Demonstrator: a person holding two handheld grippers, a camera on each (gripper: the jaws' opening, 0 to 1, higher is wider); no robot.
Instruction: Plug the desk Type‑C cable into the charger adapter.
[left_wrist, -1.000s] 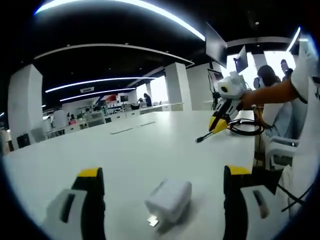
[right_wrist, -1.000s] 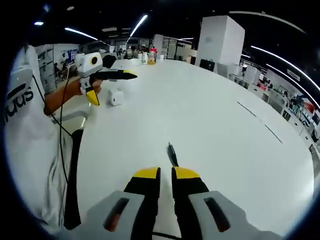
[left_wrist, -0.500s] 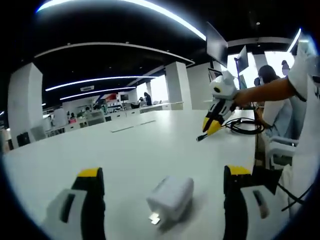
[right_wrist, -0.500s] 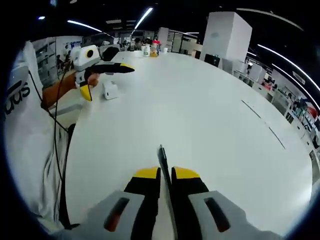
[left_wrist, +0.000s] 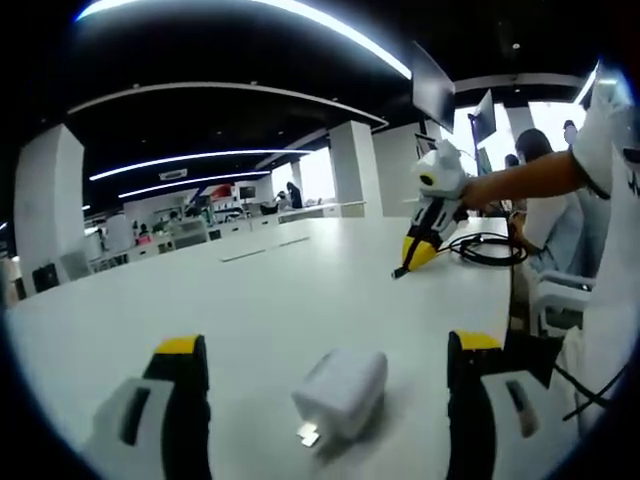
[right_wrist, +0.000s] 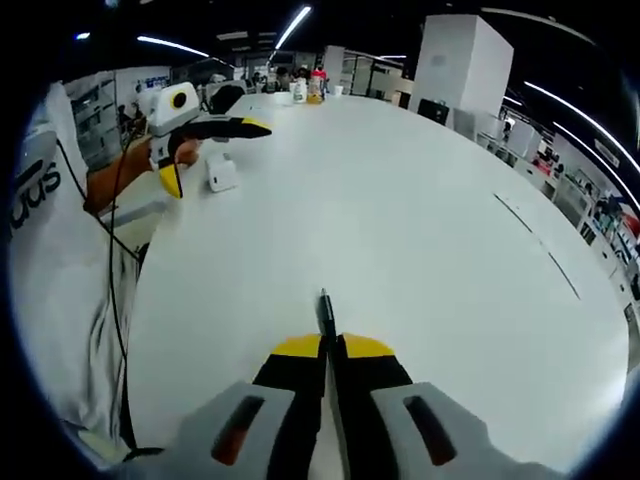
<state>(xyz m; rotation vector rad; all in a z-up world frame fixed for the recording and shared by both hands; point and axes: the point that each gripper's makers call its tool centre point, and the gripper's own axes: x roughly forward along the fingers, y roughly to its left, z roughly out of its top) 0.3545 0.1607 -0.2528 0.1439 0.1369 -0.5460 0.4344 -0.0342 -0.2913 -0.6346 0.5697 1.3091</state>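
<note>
**Type-C cable clamped in the right gripper, charger adapter between the spread left jaws**

Type-C cable (right_wrist: 325, 312) sits pinched in the right gripper (right_wrist: 327, 347) at the bottom centre of the right gripper view, the yellow-tipped jaws closed together on it so that its dark plug end pokes out past them over the white table (right_wrist: 420, 230). In the left gripper view the same gripper (left_wrist: 420, 250) appears in the upper right, held in a hand, with the plug sticking out below its yellow tips and the rest of the black cable (left_wrist: 490, 248) coiled on the table just behind it.

The left gripper (left_wrist: 325, 350) has its jaws wide apart at the bottom of its own view. The white charger adapter (left_wrist: 340, 392) lies on the table (left_wrist: 300, 290) between them, touching neither, its metal port end toward the camera. In the right gripper view this left gripper (right_wrist: 205, 140) is at the upper left, jaws spread, with the adapter (right_wrist: 221, 173) on the table just beside it. A person's white sleeve (right_wrist: 50, 260) fills the left edge.
</note>
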